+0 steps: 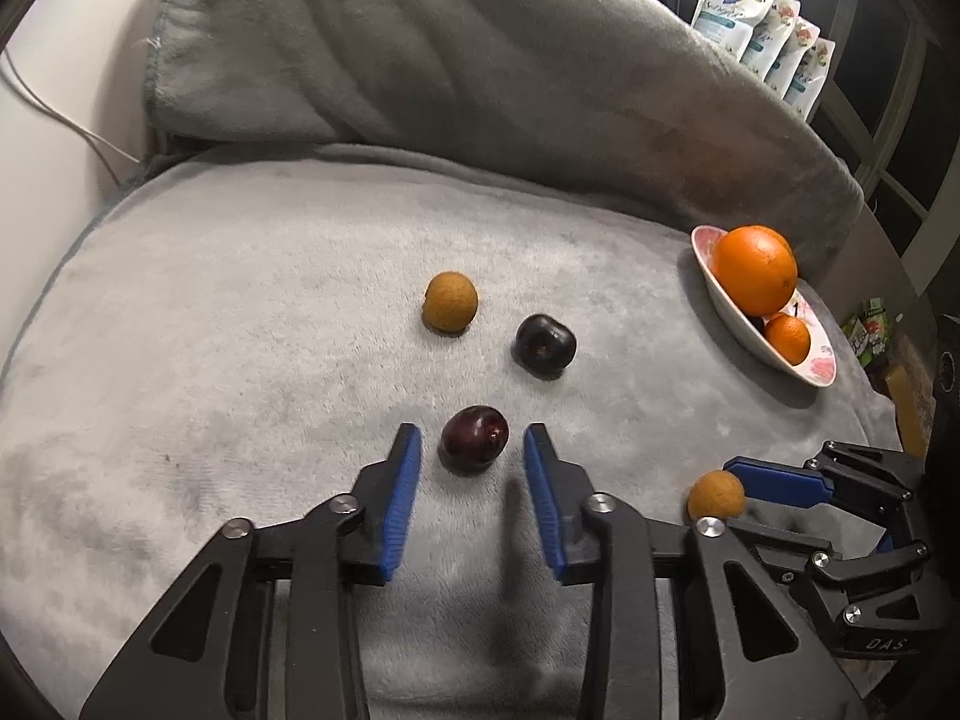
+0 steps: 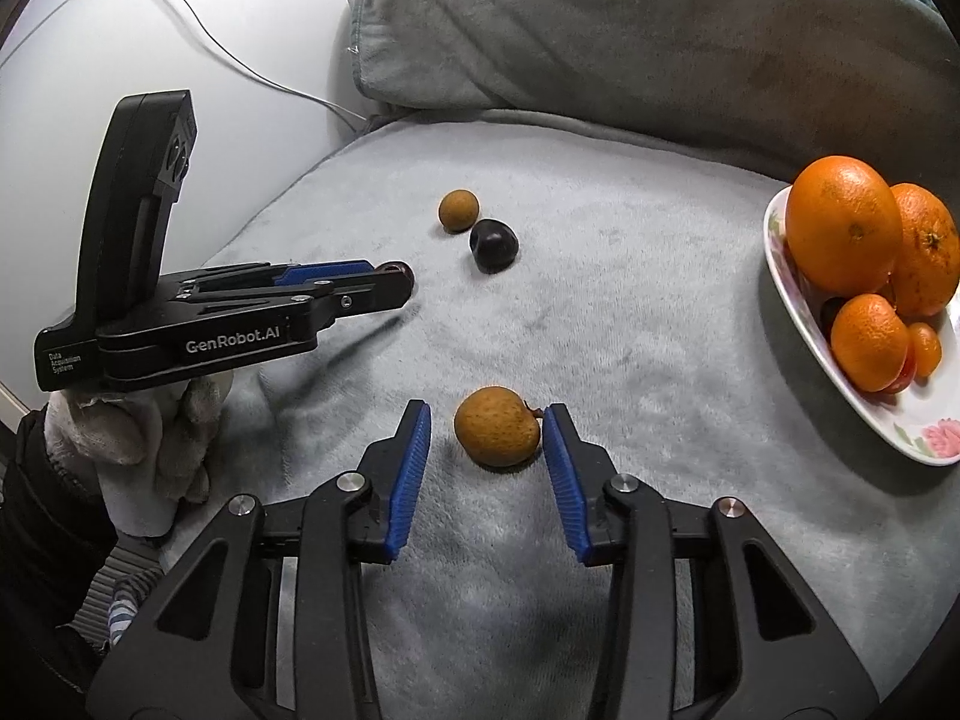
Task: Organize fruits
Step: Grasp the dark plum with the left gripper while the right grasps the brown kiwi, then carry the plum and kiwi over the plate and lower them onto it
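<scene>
Both grippers sit low on the grey blanket [image 1: 240, 312], each straddling 1 fruit, presumably so both can be lifted at once. The left gripper [image 1: 471, 450] has its blue pads narrowed around a dark red plum [image 1: 474, 437], with small gaps either side, so no squeeze yet. The right gripper [image 2: 486, 429] brackets a brown longan [image 2: 497, 426]; its right pad looks about touching, the left is clear. 2 more fruits, another longan [image 1: 451, 302] and a darker plum [image 1: 545, 343], wait further out. The floral bowl [image 2: 864, 414] of oranges [image 2: 843, 222] off right looks like the destination.
</scene>
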Action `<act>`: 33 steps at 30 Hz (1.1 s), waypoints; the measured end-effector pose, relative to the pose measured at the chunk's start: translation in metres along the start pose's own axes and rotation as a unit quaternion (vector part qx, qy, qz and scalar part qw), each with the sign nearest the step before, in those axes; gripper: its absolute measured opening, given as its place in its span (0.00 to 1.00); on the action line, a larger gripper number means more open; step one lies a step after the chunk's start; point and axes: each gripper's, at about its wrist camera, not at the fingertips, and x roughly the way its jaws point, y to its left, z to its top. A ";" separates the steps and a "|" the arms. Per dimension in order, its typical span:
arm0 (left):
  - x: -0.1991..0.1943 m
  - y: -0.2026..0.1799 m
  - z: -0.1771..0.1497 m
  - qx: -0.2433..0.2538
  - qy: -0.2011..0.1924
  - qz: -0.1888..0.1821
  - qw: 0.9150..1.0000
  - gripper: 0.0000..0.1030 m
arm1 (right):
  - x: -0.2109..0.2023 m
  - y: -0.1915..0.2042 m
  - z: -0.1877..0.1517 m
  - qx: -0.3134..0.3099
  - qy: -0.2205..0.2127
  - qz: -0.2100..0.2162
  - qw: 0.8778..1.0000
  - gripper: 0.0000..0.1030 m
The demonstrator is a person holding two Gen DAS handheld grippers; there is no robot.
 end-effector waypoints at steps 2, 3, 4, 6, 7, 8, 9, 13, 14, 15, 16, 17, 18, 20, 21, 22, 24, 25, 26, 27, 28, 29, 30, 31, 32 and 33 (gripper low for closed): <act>0.002 0.001 -0.001 -0.003 0.003 0.001 1.000 0.29 | 0.002 0.000 0.000 0.000 0.003 -0.005 1.000 0.37; 0.003 0.001 0.000 -0.004 0.003 0.001 1.000 0.27 | 0.003 0.000 0.000 0.001 0.004 -0.005 1.000 0.36; 0.004 0.001 0.000 -0.005 0.003 0.000 1.000 0.26 | 0.004 0.000 0.000 0.001 0.005 -0.007 1.000 0.34; 0.005 0.001 0.000 -0.006 0.003 0.000 1.000 0.23 | 0.005 -0.001 0.000 0.003 0.005 -0.009 1.000 0.32; 0.006 0.001 -0.001 -0.006 0.003 -0.001 1.000 0.22 | 0.005 -0.001 0.000 0.004 0.005 -0.008 1.000 0.32; 0.006 0.001 -0.001 -0.006 0.004 -0.001 1.000 0.22 | 0.005 -0.001 0.000 0.005 0.004 -0.008 1.000 0.31; 0.006 0.001 -0.001 -0.006 0.003 -0.002 1.000 0.21 | 0.006 -0.001 0.000 0.006 0.004 -0.008 1.000 0.31; 0.005 0.002 -0.002 -0.009 0.000 -0.003 1.000 0.21 | 0.006 -0.002 0.000 0.006 0.001 -0.007 1.000 0.31; 0.004 0.002 -0.002 -0.010 -0.001 -0.002 1.000 0.21 | 0.006 -0.002 0.000 0.007 0.000 -0.006 1.000 0.31; 0.002 0.002 -0.003 -0.010 -0.002 -0.002 1.000 0.21 | 0.005 -0.003 0.000 0.008 -0.002 -0.005 1.000 0.31; 0.000 0.001 -0.004 -0.009 -0.004 -0.003 1.000 0.21 | 0.003 -0.003 0.000 0.010 -0.005 -0.004 1.000 0.31; -0.002 0.000 -0.004 -0.008 -0.005 -0.003 1.000 0.21 | 0.001 -0.004 -0.001 0.011 -0.007 -0.003 1.000 0.31; -0.005 -0.002 -0.004 -0.007 -0.007 -0.004 1.000 0.21 | -0.001 -0.005 -0.001 0.014 -0.010 -0.002 1.000 0.31; -0.009 -0.004 -0.004 -0.008 -0.011 -0.009 1.000 0.21 | -0.006 -0.007 -0.002 0.017 -0.016 -0.002 1.000 0.31; -0.012 -0.005 -0.004 -0.008 -0.012 -0.012 1.000 0.21 | -0.008 -0.007 -0.003 0.017 -0.017 -0.002 1.000 0.31; -0.013 -0.007 -0.003 -0.008 -0.013 -0.014 1.000 0.21 | -0.010 -0.009 -0.002 0.018 -0.020 -0.003 1.000 0.31; -0.017 -0.013 -0.003 -0.005 -0.016 -0.020 1.000 0.21 | -0.017 -0.011 -0.003 0.022 -0.026 -0.006 0.999 0.31; -0.019 -0.016 -0.003 -0.003 -0.017 -0.024 1.000 0.21 | -0.019 -0.012 -0.003 0.024 -0.029 -0.008 0.999 0.31; -0.021 -0.019 -0.003 -0.001 -0.019 -0.028 0.999 0.21 | -0.024 -0.014 -0.004 0.026 -0.034 -0.010 0.999 0.31; -0.022 -0.023 -0.002 0.002 -0.021 -0.034 0.999 0.21 | -0.027 -0.016 -0.004 0.028 -0.037 -0.012 0.999 0.31; -0.023 -0.026 -0.001 0.004 -0.022 -0.038 0.999 0.21 | -0.033 -0.019 -0.005 0.031 -0.043 -0.015 0.998 0.31; -0.026 -0.031 0.000 0.008 -0.025 -0.044 0.999 0.21 | -0.038 -0.022 -0.005 0.034 -0.047 -0.018 0.998 0.31; -0.028 -0.035 0.001 0.011 -0.027 -0.050 0.998 0.21 | -0.041 -0.025 -0.005 0.037 -0.050 -0.021 0.998 0.31; -0.028 -0.039 0.002 0.013 -0.029 -0.055 0.998 0.21 | -0.047 -0.029 -0.006 0.042 -0.056 -0.026 0.997 0.31; -0.029 -0.045 0.004 0.018 -0.032 -0.062 0.997 0.21 | -0.052 -0.033 -0.007 0.046 -0.060 -0.030 0.997 0.31; -0.030 -0.050 0.005 0.022 -0.034 -0.067 0.997 0.21 | -0.055 -0.036 -0.007 0.048 -0.063 -0.033 0.996 0.31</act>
